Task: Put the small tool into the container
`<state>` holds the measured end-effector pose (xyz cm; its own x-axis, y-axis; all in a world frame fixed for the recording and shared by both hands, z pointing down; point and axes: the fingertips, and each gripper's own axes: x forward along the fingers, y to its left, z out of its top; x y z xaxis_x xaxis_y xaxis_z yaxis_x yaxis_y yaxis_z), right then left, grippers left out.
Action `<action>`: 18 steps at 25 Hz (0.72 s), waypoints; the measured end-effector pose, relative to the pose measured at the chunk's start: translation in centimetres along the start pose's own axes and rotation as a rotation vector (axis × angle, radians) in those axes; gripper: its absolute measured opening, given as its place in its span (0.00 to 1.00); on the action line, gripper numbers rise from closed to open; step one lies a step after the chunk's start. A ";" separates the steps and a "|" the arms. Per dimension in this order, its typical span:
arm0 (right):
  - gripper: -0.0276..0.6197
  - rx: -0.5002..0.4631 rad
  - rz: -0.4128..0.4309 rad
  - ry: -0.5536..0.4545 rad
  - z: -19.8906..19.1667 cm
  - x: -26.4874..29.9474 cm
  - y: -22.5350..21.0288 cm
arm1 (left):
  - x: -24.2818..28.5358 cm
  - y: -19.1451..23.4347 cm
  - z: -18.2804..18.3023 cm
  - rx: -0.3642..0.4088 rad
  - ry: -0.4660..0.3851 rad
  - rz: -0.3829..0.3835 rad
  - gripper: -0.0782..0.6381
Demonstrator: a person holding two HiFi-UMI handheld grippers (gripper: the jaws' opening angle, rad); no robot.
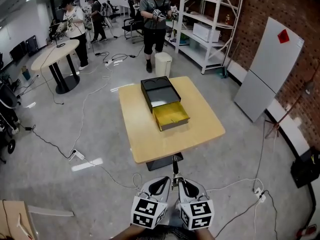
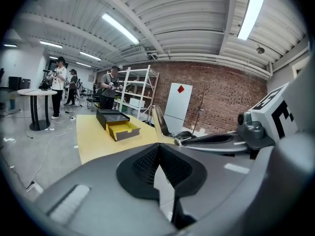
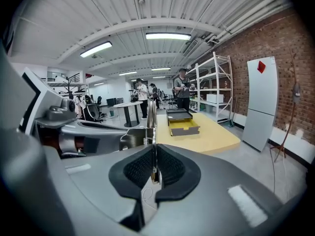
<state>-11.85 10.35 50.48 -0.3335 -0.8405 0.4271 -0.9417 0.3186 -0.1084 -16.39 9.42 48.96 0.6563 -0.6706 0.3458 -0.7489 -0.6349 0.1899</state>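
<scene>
my right claw [image 3: 153,156] clamps the small tool [image 3: 151,112]; left claw [image 2: 158,149] closed, empty. both well short of the container [image 1: 150,101]; drop not yet done.

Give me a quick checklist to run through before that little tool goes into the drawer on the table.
1. Small tool gripped: ok, the right gripper is shut on it.
2. Left gripper free: ok, it is shut on nothing.
3. Drawer open: ok, it stands pulled out of the black box.
4. Room in the drawer: ok, it looks empty.
5. Drawer within reach: not ok, both grippers sit short of the table's near edge.
</scene>
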 end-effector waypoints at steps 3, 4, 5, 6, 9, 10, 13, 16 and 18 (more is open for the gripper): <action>0.05 0.004 0.020 0.000 2.0 2.3 -2.7 | 3.1 0.8 2.0 0.003 0.006 0.023 0.13; 0.05 0.004 0.030 -0.001 2.8 3.2 -4.0 | 4.6 1.0 2.8 0.002 0.007 0.031 0.13; 0.05 0.003 0.039 -0.003 3.5 4.2 -5.4 | 6.3 1.3 3.6 0.001 0.008 0.040 0.13; 0.05 0.001 0.050 -0.005 4.3 5.2 -7.1 | 8.2 1.5 4.5 0.001 0.008 0.049 0.13; 0.05 -0.003 0.085 -0.001 6.3 7.6 -12.8 | 14.6 1.2 7.1 -0.004 0.008 0.076 0.13; 0.05 -0.002 0.095 0.004 6.9 8.3 -14.8 | 16.7 0.8 8.0 -0.008 0.005 0.083 0.13; 0.05 -0.001 0.116 0.012 8.4 9.9 -20.8 | 22.7 -0.6 10.3 -0.016 0.003 0.103 0.13; 0.05 -0.007 0.130 0.001 9.8 11.4 -27.1 | 28.4 -2.2 11.9 -0.018 0.007 0.125 0.13; 0.05 -0.009 0.144 -0.004 10.8 12.1 -30.8 | 31.6 -3.2 13.2 -0.017 0.006 0.145 0.13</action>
<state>12.66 -14.38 49.26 -0.4651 -0.7878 0.4038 -0.8838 0.4398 -0.1598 7.98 -14.86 47.12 0.5408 -0.7522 0.3764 -0.8371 -0.5253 0.1530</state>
